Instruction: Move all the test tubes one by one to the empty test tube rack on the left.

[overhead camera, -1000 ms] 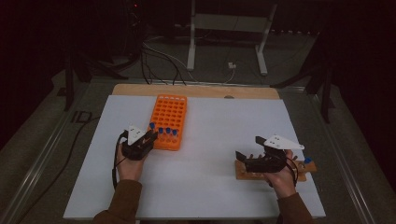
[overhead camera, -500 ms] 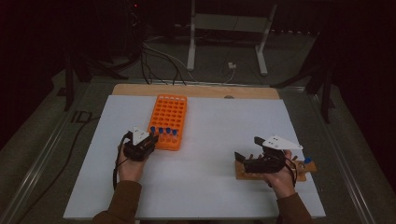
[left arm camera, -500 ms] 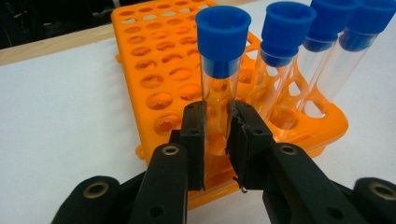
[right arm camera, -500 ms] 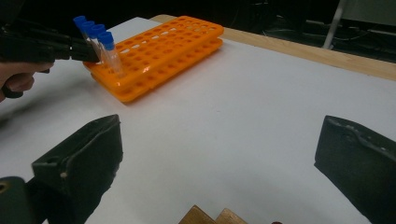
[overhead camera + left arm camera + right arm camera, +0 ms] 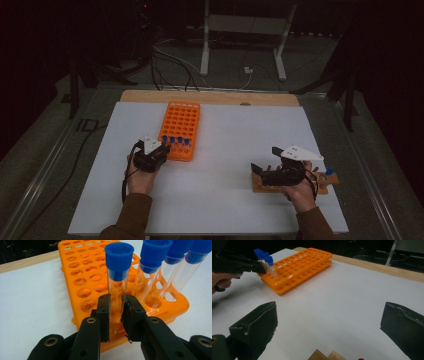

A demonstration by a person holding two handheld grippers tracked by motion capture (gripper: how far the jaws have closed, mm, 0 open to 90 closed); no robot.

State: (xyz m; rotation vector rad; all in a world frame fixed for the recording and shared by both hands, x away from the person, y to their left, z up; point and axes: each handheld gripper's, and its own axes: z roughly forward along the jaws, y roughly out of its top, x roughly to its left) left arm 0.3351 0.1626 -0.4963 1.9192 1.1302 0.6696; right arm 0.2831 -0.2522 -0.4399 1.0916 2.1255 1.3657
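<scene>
Nothing has shifted: left gripper (image 5: 116,312) stays clamped on an upright blue-capped tube (image 5: 117,277), orange rack (image 5: 82,277) directly beneath.

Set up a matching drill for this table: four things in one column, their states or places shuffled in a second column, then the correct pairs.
Things
1. left claw
2. right claw
3. orange plastic tube rack
4. small wooden block

States or places
A. lies under the right hand, at the near right of the white table top
B. jaws spread wide apart, nothing between them
C. clamped on a clear tube with a blue cap
D. holds a row of blue-capped tubes at its near end, other holes bare

Pairs: 1-C, 2-B, 3-D, 4-A
</scene>
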